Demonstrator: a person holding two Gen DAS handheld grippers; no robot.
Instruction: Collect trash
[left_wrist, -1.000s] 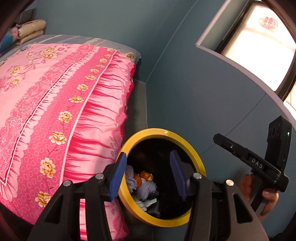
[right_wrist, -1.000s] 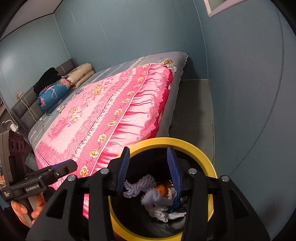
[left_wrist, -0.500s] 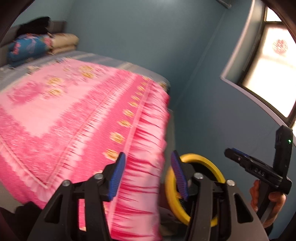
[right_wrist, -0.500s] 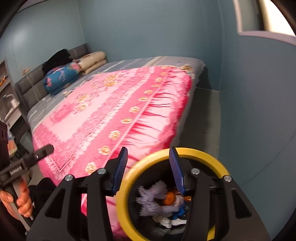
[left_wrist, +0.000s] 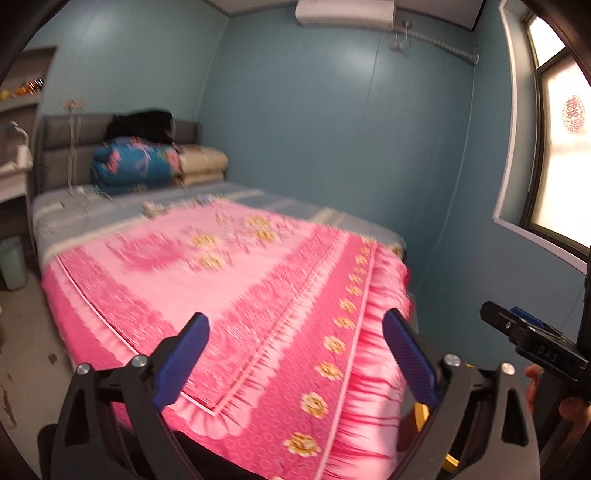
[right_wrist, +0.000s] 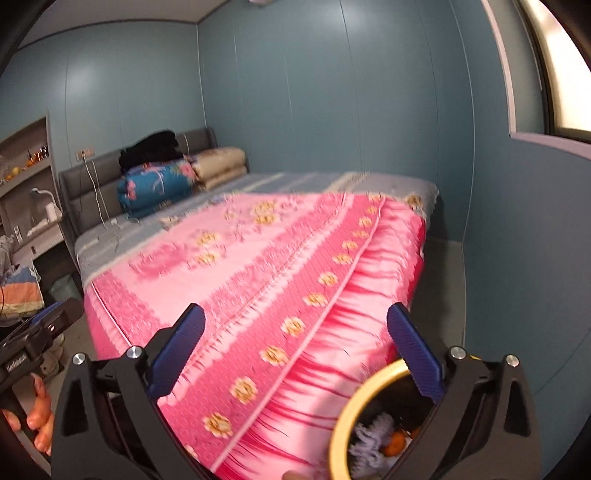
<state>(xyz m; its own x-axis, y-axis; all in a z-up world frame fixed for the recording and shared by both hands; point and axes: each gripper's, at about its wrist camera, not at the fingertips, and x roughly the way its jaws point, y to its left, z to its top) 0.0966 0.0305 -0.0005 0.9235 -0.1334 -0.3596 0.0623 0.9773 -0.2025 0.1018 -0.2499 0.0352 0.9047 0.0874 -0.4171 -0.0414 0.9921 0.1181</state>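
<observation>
risk: we may miss scraps on blurred pink bedspread (left_wrist: 258, 295) | left tongs (left_wrist: 295, 362), right tongs (right_wrist: 295, 354): opening wide, empty | yellow-rimmed bin (right_wrist: 354, 406), lower right: could tip if knocked

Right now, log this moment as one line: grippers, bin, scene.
left gripper: opening, nothing between | right gripper: opening, nothing between | yellow-rimmed black bin: beside bed, trash inside | pink floral bedspread: ahead

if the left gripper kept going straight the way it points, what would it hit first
Most likely the pink bedspread. The left gripper, its jaws opening with nothing between them, aims slightly downward over the bed, and no other object shows in that line. Depth is hard to judge in this blurred view.
</observation>
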